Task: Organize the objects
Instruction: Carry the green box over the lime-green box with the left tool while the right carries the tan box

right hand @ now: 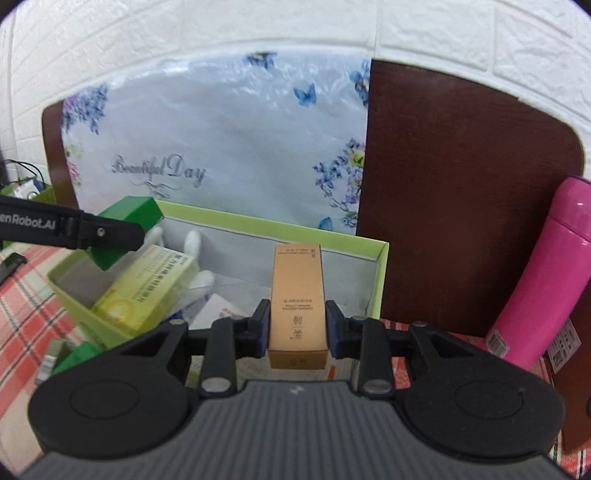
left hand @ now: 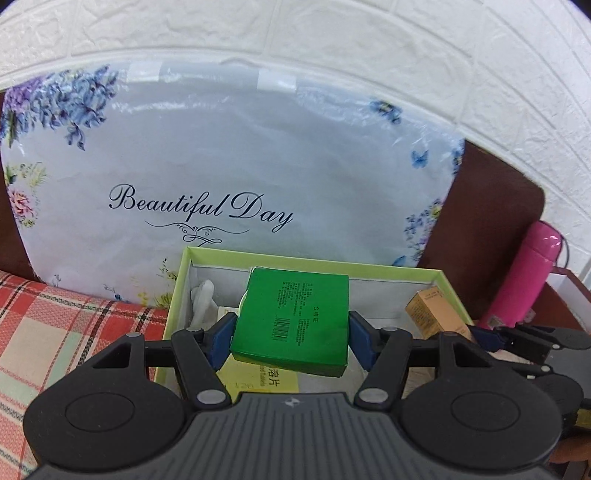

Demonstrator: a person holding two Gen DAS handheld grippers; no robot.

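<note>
Both hands carry cartons over the open light-green cardboard tray on the plaid bedcover. The left gripper has its jaws clamped on the flat green box; the right gripper pinches the slim tan carton. To do this well, lower each into bare floor space, the green box clear of the yellow medicine box, the tan one toward the tray's right wall, and release only once seated.

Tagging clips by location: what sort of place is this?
Probably a bedroom: a plaid bedsheet, a packaged "Beautiful Day" bedding bag leaning on a brown headboard, and a white brick-pattern wall.
</note>
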